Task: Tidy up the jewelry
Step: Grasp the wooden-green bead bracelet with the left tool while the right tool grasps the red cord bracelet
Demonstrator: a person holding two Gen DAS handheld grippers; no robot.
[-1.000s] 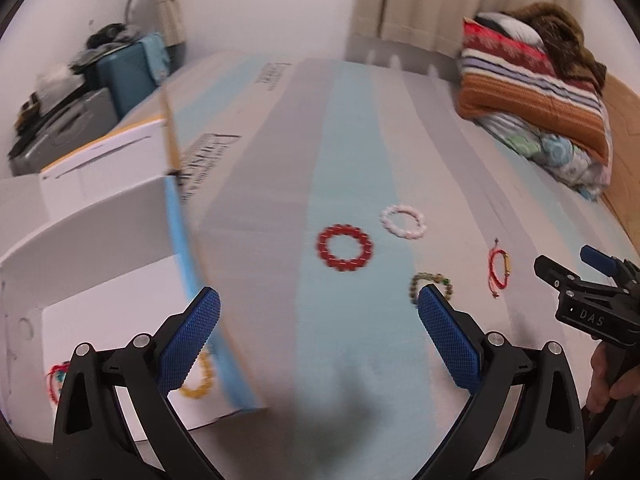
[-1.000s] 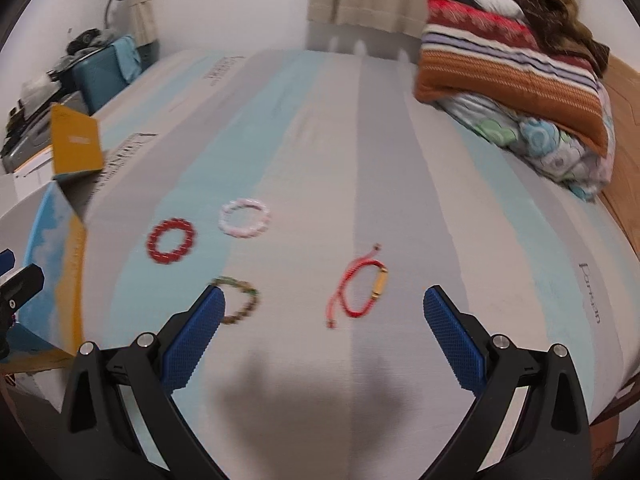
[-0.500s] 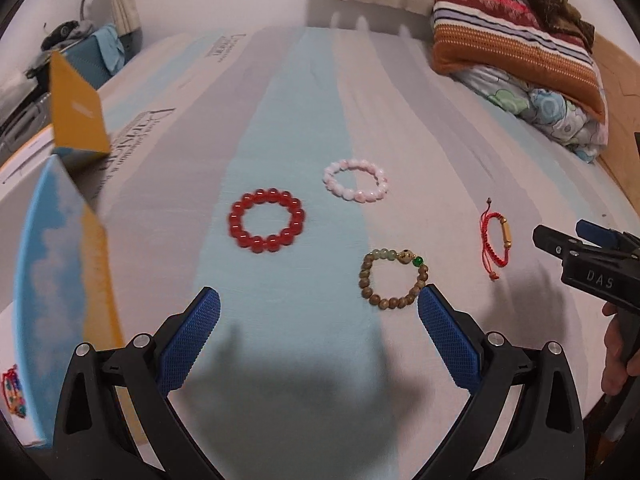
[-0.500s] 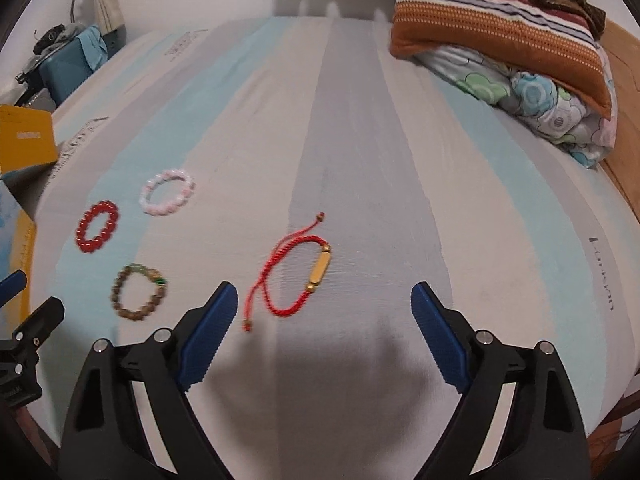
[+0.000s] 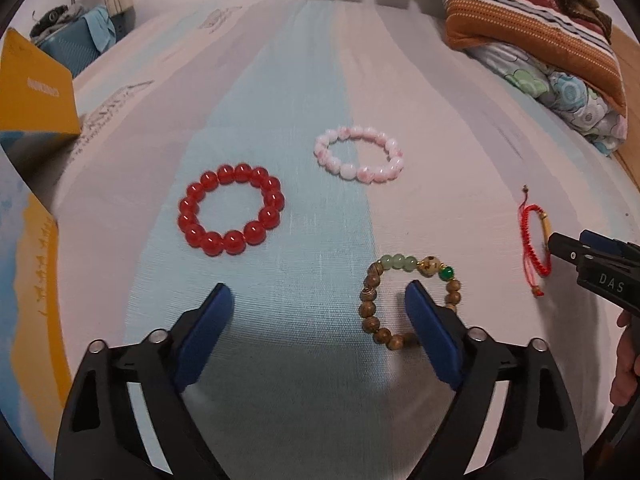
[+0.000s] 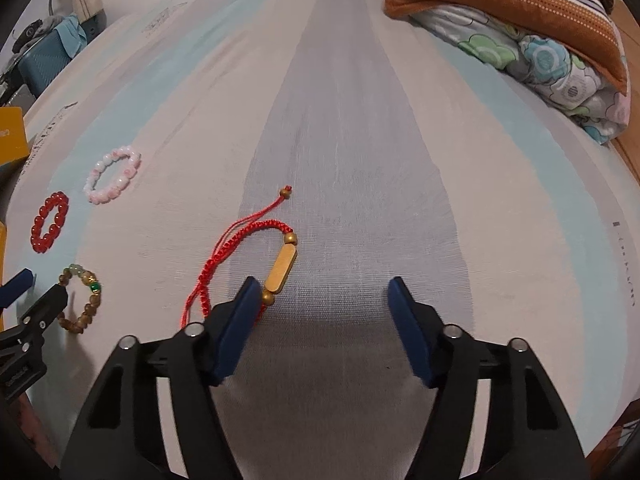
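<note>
Closing over the striped bedsheet [image 5: 304, 80], your left tongs [image 5: 316, 300] held nothing; the ribbed blue right pad overlapped the wooden bead bracelet [image 5: 370, 308], a ring of brown grained beads with three pale green ones and one bright green. No bead sat between the pads. Your right tongs [image 6: 320, 300] were closing too, also empty, with the left pad covering the near end of the red braided cord bracelet [image 6: 240, 240] and its flat gold bar. Farther out on the woven cloth lay a ring of glossy round red beads [image 5: 231, 209] and a pink-and-white marbled one [image 5: 358, 154], well apart. A yellow cardboard box [image 5: 32, 92] stood at the left.
</note>
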